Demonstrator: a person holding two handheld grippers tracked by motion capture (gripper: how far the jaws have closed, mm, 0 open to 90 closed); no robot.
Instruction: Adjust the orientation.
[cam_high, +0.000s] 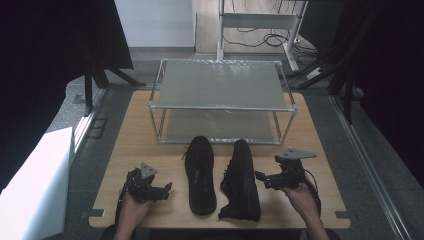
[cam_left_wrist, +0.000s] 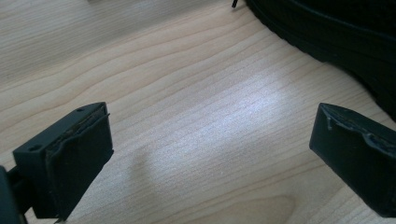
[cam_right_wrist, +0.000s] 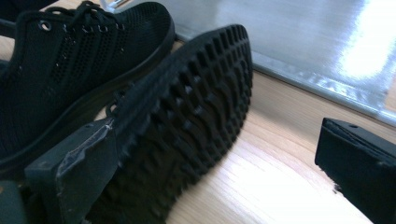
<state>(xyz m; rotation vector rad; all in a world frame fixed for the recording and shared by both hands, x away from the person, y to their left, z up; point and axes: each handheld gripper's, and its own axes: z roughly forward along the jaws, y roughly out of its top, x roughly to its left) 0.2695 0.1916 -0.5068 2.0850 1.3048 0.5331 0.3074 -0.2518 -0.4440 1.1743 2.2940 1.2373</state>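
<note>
- Pale wood grain covers the table (cam_high: 150, 130), which carries a two-tier metal rack (cam_high: 222, 102) at its far side and two black shoes nearer the person.
- The left shoe (cam_high: 200, 175) stands upright on its sole, toe pointing toward the rack and its opening facing up.
- The right shoe (cam_high: 241, 181) lies tipped on its side just beside the first one, with its studded sole turned toward the right gripper.
- The left gripper (cam_high: 162, 190) rests low over the table near the front edge, held by the left hand (cam_high: 132, 210), and points toward the upright shoe.
- In the left gripper view its jaws stand wide apart with bare wood between them and nothing held; the edge of the black shoe (cam_left_wrist: 336, 32) shows at the upper right, apart from both jaws.
- The right gripper (cam_high: 260, 176), held by the right hand (cam_high: 300, 197), points at the tipped shoe from its right.
- In the right gripper view its jaws are spread wide and grip nothing; the treaded sole (cam_right_wrist: 187, 116) sits right at the left jaw, though whether they touch I cannot tell, and the other jaw is well clear over the wood.
- Behind that sole the mesh upper of the upright shoe (cam_right_wrist: 84, 56) is in sight, and the rack's lower shelf (cam_right_wrist: 303, 42) gleams beyond.
</note>
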